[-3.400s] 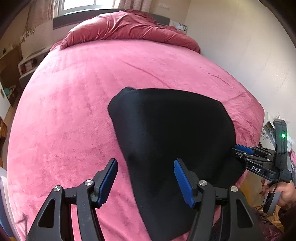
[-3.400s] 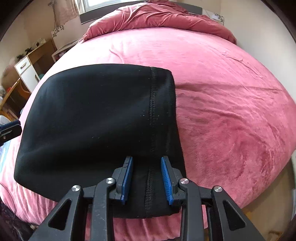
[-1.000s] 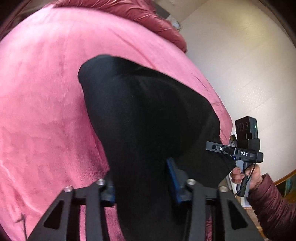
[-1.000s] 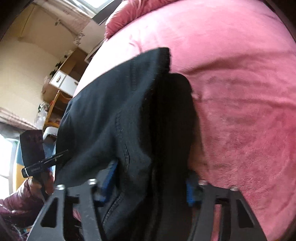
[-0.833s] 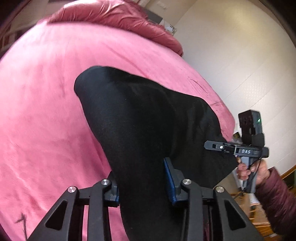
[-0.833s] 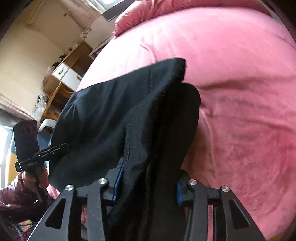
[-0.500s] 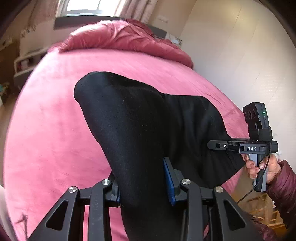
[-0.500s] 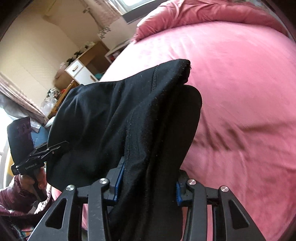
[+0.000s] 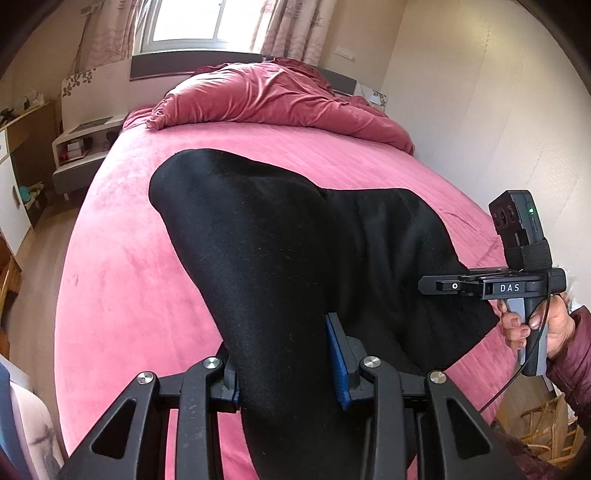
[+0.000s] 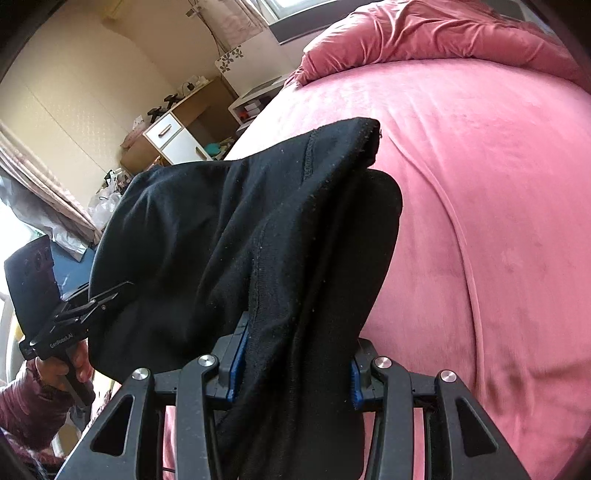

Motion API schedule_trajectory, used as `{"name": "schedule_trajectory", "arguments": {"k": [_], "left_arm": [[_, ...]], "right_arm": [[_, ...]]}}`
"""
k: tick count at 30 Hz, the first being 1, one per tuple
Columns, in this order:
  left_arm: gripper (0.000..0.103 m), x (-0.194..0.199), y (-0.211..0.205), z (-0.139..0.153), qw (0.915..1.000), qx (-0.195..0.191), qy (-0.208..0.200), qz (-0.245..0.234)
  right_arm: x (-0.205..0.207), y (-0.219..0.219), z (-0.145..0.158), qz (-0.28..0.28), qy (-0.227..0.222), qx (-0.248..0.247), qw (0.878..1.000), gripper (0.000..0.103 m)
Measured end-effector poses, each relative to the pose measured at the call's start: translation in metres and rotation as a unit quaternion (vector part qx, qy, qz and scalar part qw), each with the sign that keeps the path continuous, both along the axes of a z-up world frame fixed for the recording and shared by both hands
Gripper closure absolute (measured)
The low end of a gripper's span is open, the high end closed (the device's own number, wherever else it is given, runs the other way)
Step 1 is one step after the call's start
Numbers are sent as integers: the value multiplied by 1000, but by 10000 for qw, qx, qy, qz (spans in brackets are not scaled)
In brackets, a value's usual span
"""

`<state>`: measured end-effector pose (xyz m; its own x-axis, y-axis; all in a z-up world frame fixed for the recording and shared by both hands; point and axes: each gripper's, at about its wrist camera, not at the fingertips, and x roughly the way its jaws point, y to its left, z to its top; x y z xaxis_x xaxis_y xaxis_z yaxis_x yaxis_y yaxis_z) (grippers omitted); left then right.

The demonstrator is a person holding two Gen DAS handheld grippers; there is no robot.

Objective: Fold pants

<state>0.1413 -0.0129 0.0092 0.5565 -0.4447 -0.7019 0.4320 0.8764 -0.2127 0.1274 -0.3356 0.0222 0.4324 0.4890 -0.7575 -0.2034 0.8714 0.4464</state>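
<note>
The black pants (image 9: 280, 258) are clamped at lower centre by the left gripper (image 9: 286, 363) and the right gripper (image 10: 293, 363), above the pink bed (image 9: 122, 280).

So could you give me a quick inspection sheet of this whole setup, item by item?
Surface: bed with pink cover; crumpled duvet at the head.
Job's things: black pants, near edge lifted.
Clutter: nothing seen on the bed.
Grippers: left gripper and right gripper both clamp bunched pants fabric.
Cables: a thin black cable hangs from the right handle.
Surroundings: window, curtains, nightstand, white-drawered cabinet.
</note>
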Motion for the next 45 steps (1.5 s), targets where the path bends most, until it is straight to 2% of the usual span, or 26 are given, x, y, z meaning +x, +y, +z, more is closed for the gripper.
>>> {"name": "schedule_trajectory", "arguments": {"k": [7, 9, 11, 13, 14, 15, 16, 19, 24, 29, 34, 39, 45], "left_arm": [[66, 62, 0, -25, 9995, 3, 264, 176], [65, 84, 2, -41, 9983, -7, 531, 257], [60, 99, 9, -62, 9953, -11, 836, 487], [46, 107, 19, -80, 9913, -230, 1150, 591], [39, 107, 26, -83, 9896, -352, 1210, 692], [31, 105, 32, -84, 9877, -432, 1252, 831], [31, 103, 35, -84, 9867, -461, 1280, 890], [29, 91, 42, -76, 9856, -373, 1218, 1112], [28, 61, 50, -55, 9836, 78, 813, 1606], [28, 25, 54, -38, 9782, 203, 508, 2006], [28, -14, 39, -24, 9754, 386, 140, 2167], [28, -41, 22, -14, 9753, 514, -92, 2147], [28, -75, 20, -13, 9751, 479, -149, 2161]], "right_arm": [[44, 7, -16, -90, 219, -66, 9997, 60], [58, 8, -31, -161, 396, -107, 9990, 60], [69, 10, -46, -262, 587, -260, 9976, 57], [74, 6, -59, -315, 676, -198, 9970, 50], [74, 5, -62, -350, 664, -179, 9970, 43], [73, 3, -64, -404, 637, -239, 9969, 38], [71, 2, -64, -456, 633, -280, 9966, 31], [63, -2, -61, -575, 637, -291, 9959, 26], [47, 5, -30, -850, 241, -781, 9930, 25], [13, 23, 9, -1094, -331, -1269, 9853, 24], [-15, 63, 31, -1064, -645, -1571, 9797, 22], [-52, 94, 34, -1090, -773, -1811, 9744, 22], [-85, 113, 29, -1265, -806, -1989, 9685, 20]]}}
